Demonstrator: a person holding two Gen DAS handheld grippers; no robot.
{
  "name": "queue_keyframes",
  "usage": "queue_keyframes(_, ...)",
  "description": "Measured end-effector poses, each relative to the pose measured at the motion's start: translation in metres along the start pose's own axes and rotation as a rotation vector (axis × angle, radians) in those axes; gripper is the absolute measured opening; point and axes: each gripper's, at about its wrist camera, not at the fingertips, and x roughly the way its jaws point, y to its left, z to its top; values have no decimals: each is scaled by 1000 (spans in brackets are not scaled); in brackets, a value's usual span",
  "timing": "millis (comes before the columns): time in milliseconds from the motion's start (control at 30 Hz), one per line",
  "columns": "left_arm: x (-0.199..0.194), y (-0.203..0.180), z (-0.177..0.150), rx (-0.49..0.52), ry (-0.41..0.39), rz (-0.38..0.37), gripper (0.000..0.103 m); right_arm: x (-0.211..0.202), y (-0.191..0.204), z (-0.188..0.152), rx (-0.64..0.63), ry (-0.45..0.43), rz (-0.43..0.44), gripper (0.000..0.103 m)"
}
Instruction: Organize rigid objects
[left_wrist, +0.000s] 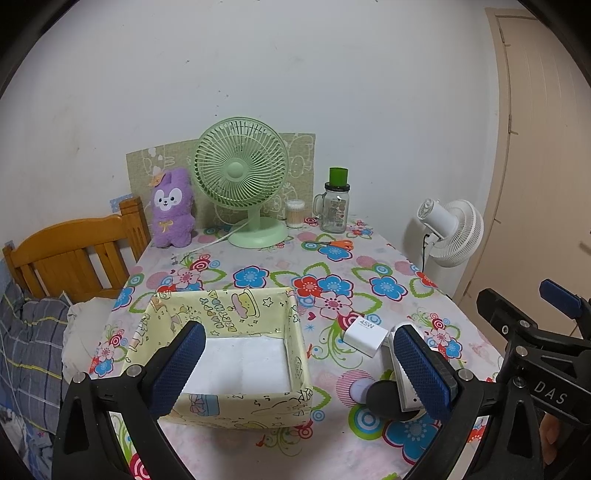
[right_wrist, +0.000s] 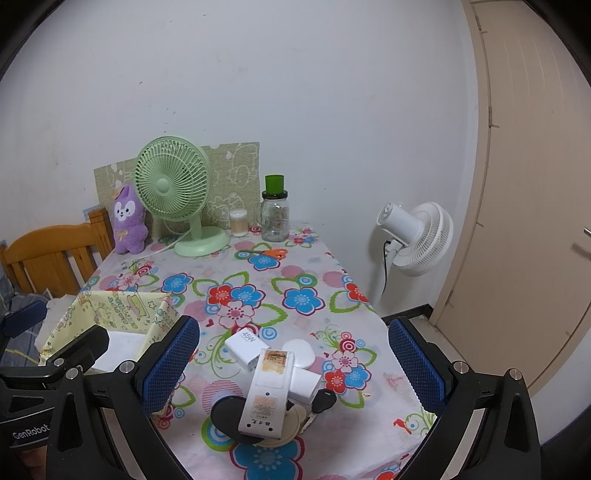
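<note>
Both the left hand-held gripper (left_wrist: 295, 363) and the right hand-held gripper (right_wrist: 293, 363) hover released; the yellow cartoon-print paper box (left_wrist: 295, 332) sits at nine o'clock of the white 45W charger cube (right_wrist: 242, 345) on the floral-clothed table (right_wrist: 303, 273).

Plain white wall (right_wrist: 295, 92) behind, marked with faint scuffs. Beige door (right_wrist: 528, 184) at right, shut. Table under a flowered cloth (right_wrist: 280, 273), pushed against the wall. Along the tabletop's far edge: a purple plush (left_wrist: 173, 208), a green desk fan (left_wrist: 242, 177), a patterned board (left_wrist: 295, 162) leaning on the wall. Wooden bed frame (left_wrist: 74, 254) off the left edge, plaid bedding (left_wrist: 26, 350) below. White standing fan (right_wrist: 417, 238) by the far right corner.
</note>
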Motion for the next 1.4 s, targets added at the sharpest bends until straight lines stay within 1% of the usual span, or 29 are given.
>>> queue_keyframes(267,-2,0,2,-1,-7,-7,103,-2,4,1,-17,-11,-17,103)
queue_keyframes(867,-1,1,2,5,-9,9,103,-3,5,3,-14,-4,-12,103)
queue_keyframes(1400,0,1,0,0,-5,7,103,0,4,4,-15,-2,-14,103)
